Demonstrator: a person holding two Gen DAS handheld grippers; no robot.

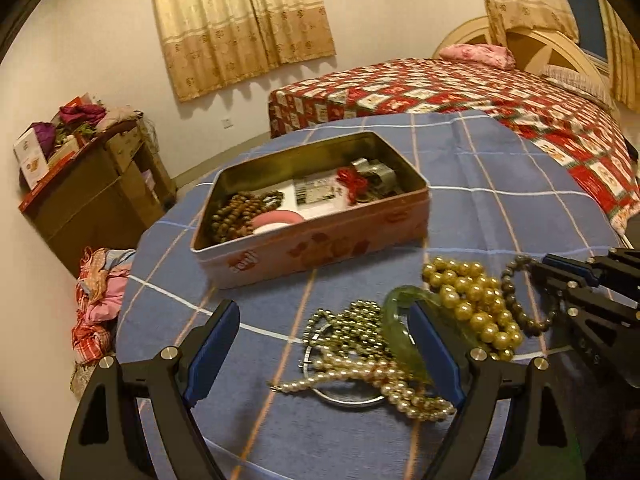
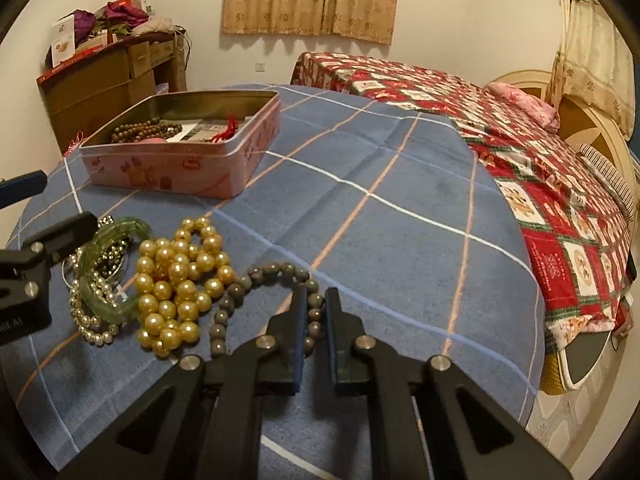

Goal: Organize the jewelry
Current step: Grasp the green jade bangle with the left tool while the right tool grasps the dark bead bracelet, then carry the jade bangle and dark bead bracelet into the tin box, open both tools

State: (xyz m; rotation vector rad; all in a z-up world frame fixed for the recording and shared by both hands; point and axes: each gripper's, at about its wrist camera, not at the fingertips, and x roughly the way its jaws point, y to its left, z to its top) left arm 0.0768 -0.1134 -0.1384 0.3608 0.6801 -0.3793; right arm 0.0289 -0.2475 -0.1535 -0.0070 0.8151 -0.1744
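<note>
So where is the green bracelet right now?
The green bracelet lies on the blue cloth, in the jewelry pile between the big gold beads and the left claw.

Bare tablecloth lay clear from twelve to three o'clock of the right gripper; the tin blocked eleven, piled beads blocked nine.

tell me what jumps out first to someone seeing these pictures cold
The heap of jewelry on the blue checked tablecloth draws the eye first: big gold pearl beads beside a green bangle, with a grey bead bracelet to their right. The right gripper has its jaws narrowed around that bracelet, while the left gripper hovers wide open over the pile. Behind sits an open pink tin already holding brown beads.
</note>
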